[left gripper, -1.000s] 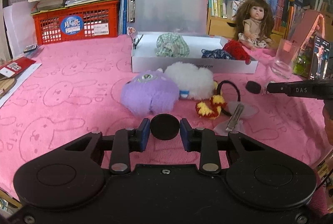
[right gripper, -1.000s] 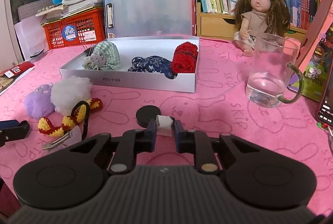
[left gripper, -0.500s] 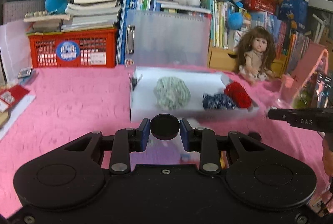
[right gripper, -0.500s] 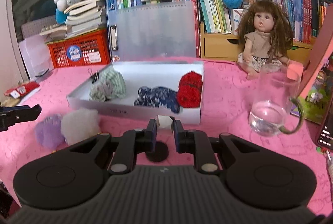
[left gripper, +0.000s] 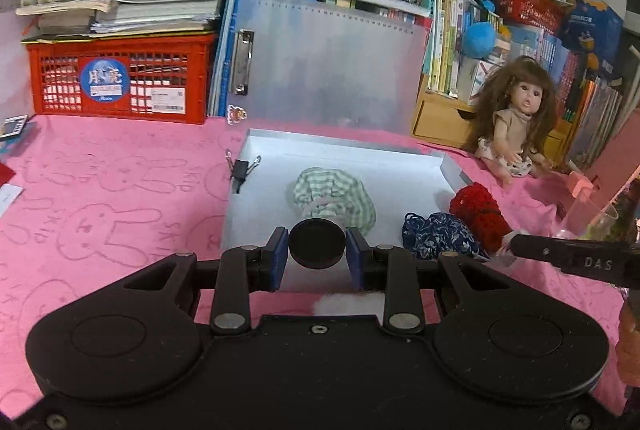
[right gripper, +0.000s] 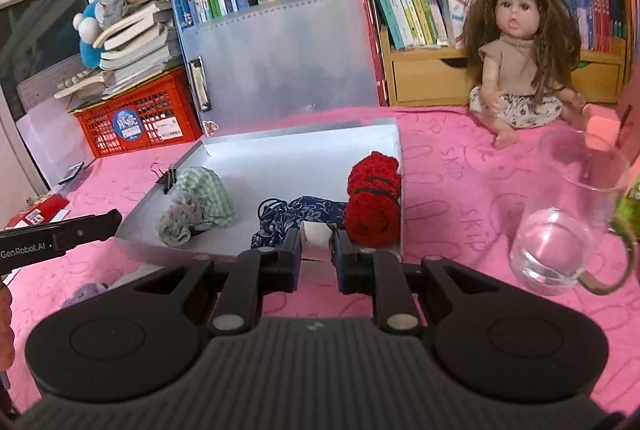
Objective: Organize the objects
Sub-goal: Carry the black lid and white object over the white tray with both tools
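My left gripper [left gripper: 317,257] is shut on a round black disc [left gripper: 317,244], held above the near edge of the shallow white box [left gripper: 352,158]. In the box lie a green checked scrunchie [left gripper: 334,199], a dark blue patterned scrunchie [left gripper: 438,235] and a red knitted one [left gripper: 478,216]. My right gripper [right gripper: 317,253] is shut on a small white block [right gripper: 317,239], just in front of the box's near wall [right gripper: 160,250], close to the blue scrunchie [right gripper: 296,214] and the red scrunchie [right gripper: 374,202]. The left gripper's side pokes in as a black bar [right gripper: 60,236].
A glass mug [right gripper: 572,222] with a little water stands right of the box. A doll [right gripper: 520,54] sits behind it. A red crate [left gripper: 116,76], book stacks, a grey clip folder [left gripper: 324,66] and plush toys line the back. Plush toys [right gripper: 86,294] lie near the front.
Both grippers have risen and gone forward toward the white box, each keeping its object. The plush toys and hair ties on the cloth have dropped out of the left view.
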A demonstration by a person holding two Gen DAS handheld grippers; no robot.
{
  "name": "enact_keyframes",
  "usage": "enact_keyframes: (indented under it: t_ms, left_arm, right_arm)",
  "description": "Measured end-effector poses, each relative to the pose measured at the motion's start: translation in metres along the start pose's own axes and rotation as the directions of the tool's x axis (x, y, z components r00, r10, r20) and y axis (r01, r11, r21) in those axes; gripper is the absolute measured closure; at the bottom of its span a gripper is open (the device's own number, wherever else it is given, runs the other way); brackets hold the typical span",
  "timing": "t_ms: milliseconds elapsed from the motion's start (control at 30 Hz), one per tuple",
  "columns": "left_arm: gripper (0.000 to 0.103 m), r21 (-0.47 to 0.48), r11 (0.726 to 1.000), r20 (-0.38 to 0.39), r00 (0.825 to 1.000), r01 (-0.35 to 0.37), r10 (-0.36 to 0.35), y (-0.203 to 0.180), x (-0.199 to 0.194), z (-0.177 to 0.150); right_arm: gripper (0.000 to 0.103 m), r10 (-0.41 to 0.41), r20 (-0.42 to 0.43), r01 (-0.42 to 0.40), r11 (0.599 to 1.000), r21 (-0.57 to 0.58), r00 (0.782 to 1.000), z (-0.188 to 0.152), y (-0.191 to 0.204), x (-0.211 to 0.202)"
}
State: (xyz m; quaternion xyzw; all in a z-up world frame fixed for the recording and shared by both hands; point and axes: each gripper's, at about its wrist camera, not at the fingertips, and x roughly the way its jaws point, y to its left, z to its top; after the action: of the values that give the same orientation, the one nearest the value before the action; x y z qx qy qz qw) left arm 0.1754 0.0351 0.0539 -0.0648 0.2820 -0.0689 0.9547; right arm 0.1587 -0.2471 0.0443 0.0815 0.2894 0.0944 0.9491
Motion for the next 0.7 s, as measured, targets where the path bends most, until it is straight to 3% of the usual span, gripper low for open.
enact_keyframes:
  t_ms: [367,700]
  left_arm:
    - [0.074,0.033,0.999,-0.050,0.999,-0.013,0.014,-0.008,0.048,-0.002]
    - [0.074,0.026,0.999,-0.060,0.997,-0.042,0.043,-0.005,0.075,0.008]
  right_arm:
    - [0.082,-0.009,-0.078,0.011,0.999,0.033,0.997,0.007,0.001,0.046]
    - [0.083,-0.006,-0.100,0.013,0.997,0.070,0.995,0.017,-0.002,0.070]
